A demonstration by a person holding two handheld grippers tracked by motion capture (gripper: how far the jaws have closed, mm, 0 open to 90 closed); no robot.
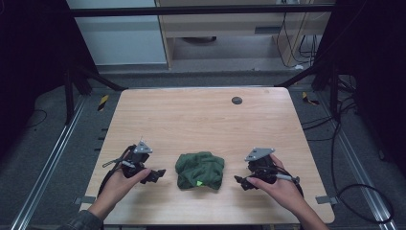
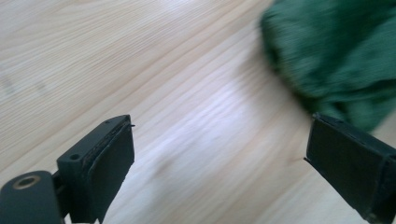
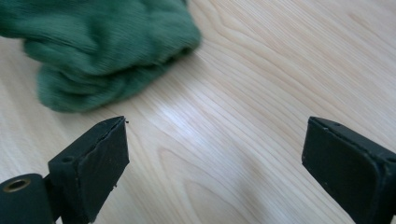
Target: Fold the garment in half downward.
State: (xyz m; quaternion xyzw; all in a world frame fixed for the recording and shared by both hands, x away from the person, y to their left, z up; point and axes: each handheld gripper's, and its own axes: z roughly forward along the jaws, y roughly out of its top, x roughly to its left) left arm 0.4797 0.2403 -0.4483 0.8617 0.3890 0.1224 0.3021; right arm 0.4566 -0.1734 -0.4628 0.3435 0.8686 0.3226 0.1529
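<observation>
A crumpled green cloth [image 1: 199, 170] lies on the light wooden bench [image 1: 201, 120], near the front edge and roughly centred between the two claws. A small bright green mark shows on the cloth's near side.

Left claw [image 1: 158, 173]: held in the person's left hand [image 1: 125, 181], positioned just left of the cloth and not touching it. In the left gripper view, the jaws stand wide apart with bare bench [image 2: 163, 93] between them; nothing is gripped. The cloth [image 2: 336, 56] appears blurred at the upper right, just beyond the right-hand jaw.

Right claw [image 1: 239, 180]: held in the person's right hand [image 1: 277, 187], positioned just right of the cloth and clear of it. In the right gripper view, the jaws are likewise spread wide and empty, over bare bench [image 3: 261, 93]. The cloth [image 3: 102, 46] lies at the upper left, just past the left-hand jaw.

A small dark round disc [image 1: 236, 100] sits on the bench near its far edge, well apart from the cloth.
</observation>
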